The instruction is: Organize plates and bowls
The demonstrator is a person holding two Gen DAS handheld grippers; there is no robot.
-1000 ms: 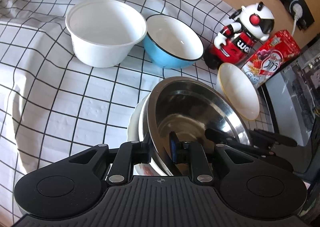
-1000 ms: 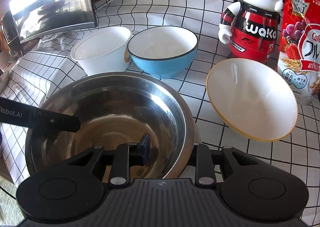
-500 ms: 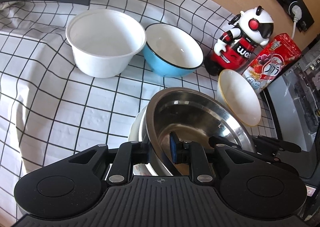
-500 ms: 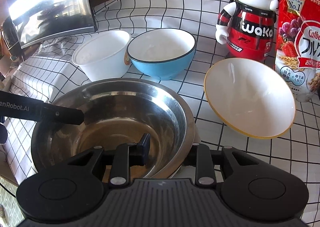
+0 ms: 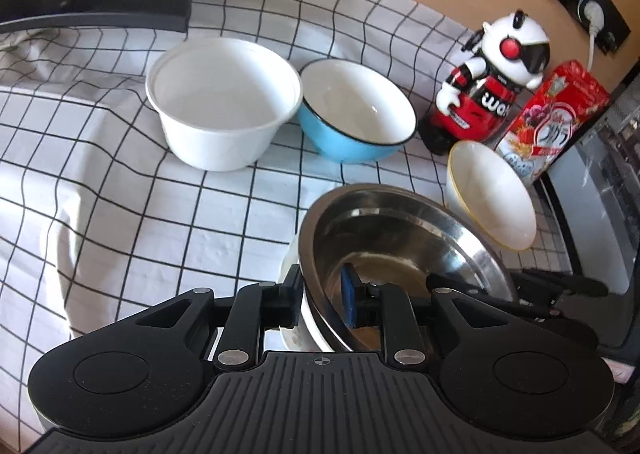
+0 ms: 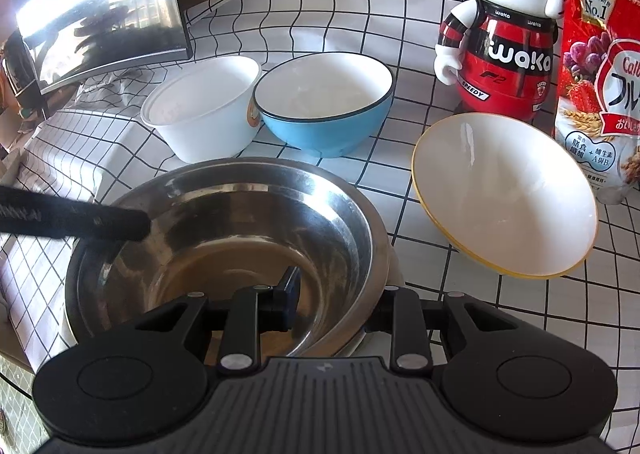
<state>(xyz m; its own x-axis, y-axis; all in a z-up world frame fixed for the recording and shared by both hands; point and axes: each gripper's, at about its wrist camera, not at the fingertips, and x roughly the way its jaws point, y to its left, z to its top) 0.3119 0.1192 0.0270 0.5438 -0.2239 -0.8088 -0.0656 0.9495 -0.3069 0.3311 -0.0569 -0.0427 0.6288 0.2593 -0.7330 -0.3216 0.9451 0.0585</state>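
A: Where is the steel bowl (image 6: 240,238)?

B: On the checked cloth (image 5: 120,213), nested in a white dish (image 5: 292,266), near the blue bowl (image 5: 356,113).

A: The grippers?

B: Left gripper (image 5: 322,298) straddles its rim, jaws just loosening; right gripper (image 6: 336,302) clamps the opposite rim.

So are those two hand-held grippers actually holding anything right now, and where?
Both straddle the rim of the steel bowl. The right hand-held gripper pinches its near rim. The left hand-held gripper, at the opposite rim, has just been opening, its pads seemingly off the metal.
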